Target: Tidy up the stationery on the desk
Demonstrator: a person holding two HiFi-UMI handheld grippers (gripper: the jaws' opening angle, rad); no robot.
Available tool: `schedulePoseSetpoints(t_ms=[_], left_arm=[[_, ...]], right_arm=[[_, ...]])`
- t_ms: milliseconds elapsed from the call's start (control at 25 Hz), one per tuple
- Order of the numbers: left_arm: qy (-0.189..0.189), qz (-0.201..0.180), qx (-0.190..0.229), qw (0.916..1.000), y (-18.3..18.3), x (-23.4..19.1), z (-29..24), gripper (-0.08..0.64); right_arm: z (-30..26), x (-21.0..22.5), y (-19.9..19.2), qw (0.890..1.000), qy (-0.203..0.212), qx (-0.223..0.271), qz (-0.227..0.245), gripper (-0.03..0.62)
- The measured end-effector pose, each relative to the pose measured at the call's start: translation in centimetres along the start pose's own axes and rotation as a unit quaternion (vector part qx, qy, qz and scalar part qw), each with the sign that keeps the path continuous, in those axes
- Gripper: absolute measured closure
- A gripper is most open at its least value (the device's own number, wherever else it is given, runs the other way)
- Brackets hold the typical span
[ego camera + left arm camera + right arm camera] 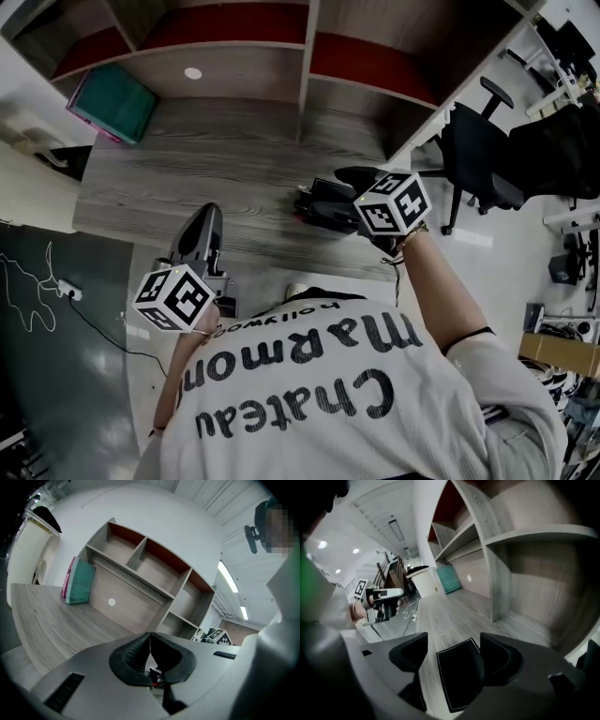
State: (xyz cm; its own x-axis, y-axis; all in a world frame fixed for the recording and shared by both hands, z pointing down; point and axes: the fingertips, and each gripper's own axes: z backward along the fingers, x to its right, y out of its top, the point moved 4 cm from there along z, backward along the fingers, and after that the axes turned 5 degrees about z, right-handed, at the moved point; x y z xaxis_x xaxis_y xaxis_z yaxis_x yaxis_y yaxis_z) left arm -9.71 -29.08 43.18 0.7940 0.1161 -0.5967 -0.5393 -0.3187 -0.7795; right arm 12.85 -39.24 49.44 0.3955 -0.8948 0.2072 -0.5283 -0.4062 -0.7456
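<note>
Black pouch: flat on table, untouched between wide-apart jaws of right gripper; best lowered astride pouch edges before closing. Left gripper: jaws together, empty

black pad partly behind hand-held gripper

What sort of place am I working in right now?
Probably an office or study room: a wood-grain desk with open shelves built over it, and a black swivel chair standing beside it on a pale floor.
</note>
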Motion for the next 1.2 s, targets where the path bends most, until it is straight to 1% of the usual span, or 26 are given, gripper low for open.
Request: schedulePoseSetpoints(t_ms=[80,200,320,440,520,600,680,880,1120,1200], left_arm=[[0.008,0.006,0.003,0.9999,0.0,-0.5,0.1,0.543],[0.016,0.009,0.008,0.9998,0.1,-0.8,0.5,0.545],[0.025,0.01,0.014,0.9995,0.3,-1.2,0.9,0.545],[0.033,0.013,0.02,0.9992,0.7,-1.7,1.3,0.545],[0.038,0.016,0.021,0.9989,0.7,-2.0,1.5,0.543],[0.042,0.019,0.021,0.9987,0.7,-2.3,1.7,0.544],[0.045,0.021,0.02,0.9985,0.7,-2.6,1.9,0.544],[0.05,0.024,0.02,0.9983,1.1,-3.0,2.2,0.544],[0.048,0.025,0.022,0.9983,1.3,-3.0,1.9,0.544],[0.046,0.024,0.022,0.9984,1.3,-3.0,1.7,0.544]], right_arm=[[-1.1,0.1,0.0,0.998,0.02,-0.042,0.033,0.248],[-2.8,0.0,-0.5,0.991,0.048,-0.104,0.072,0.197],[-4.1,-0.1,-1.5,0.977,0.055,-0.168,0.123,0.151],[-5.1,-0.2,-2.1,0.958,0.054,-0.223,0.171,0.132],[-5.7,-0.4,-2.5,0.949,0.056,-0.246,0.188,0.13],[-6.3,-0.2,-2.8,0.944,0.048,-0.26,0.197,0.132],[-6.9,0.2,-3.0,0.941,0.041,-0.269,0.198,0.132],[-7.8,0.2,-3.6,0.942,0.054,-0.277,0.18,0.133],[-8.0,0.2,-3.7,0.94,0.061,-0.283,0.18,0.133],[-8.0,0.3,-3.7,0.941,0.059,-0.281,0.179,0.133]])
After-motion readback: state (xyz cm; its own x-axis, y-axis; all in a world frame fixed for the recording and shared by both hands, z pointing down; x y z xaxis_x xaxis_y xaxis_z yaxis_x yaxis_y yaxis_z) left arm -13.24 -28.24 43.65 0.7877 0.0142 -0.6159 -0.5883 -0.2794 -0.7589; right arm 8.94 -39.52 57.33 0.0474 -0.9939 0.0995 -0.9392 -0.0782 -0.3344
